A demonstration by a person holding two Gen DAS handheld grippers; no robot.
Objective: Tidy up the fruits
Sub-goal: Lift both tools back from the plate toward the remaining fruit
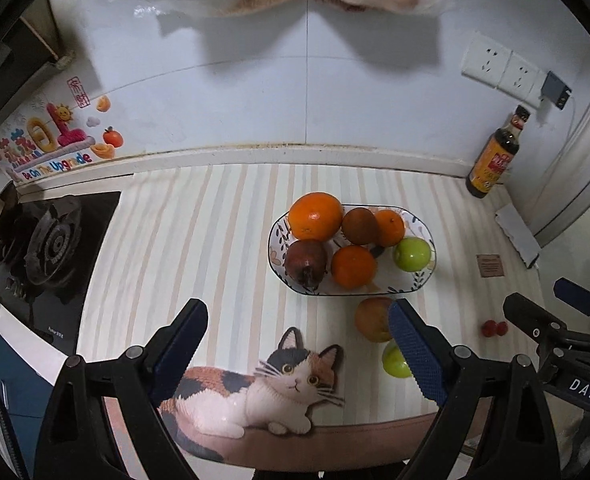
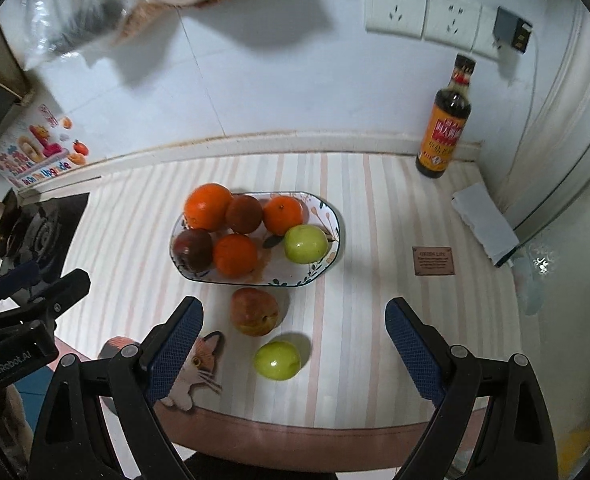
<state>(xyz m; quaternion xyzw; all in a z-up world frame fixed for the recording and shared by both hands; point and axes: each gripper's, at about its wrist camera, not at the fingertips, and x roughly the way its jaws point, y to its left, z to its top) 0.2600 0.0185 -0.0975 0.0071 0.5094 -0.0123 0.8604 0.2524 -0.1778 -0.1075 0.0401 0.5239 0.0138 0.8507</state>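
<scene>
Six fruits in bowl [image 2: 337, 222]; peach [image 2: 253, 312], apple [image 2: 277, 360] just before it; bottle [image 2: 445, 120] back-right, prob. against wall.

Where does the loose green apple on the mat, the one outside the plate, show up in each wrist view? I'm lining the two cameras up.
Left wrist: loose green apple lies low and right of centre, partly hidden behind the left gripper's right finger.
Right wrist: it lies low near centre, in full view between the right gripper's open fingers.
Shared landmark: the plate of fruit, just behind it.
</scene>
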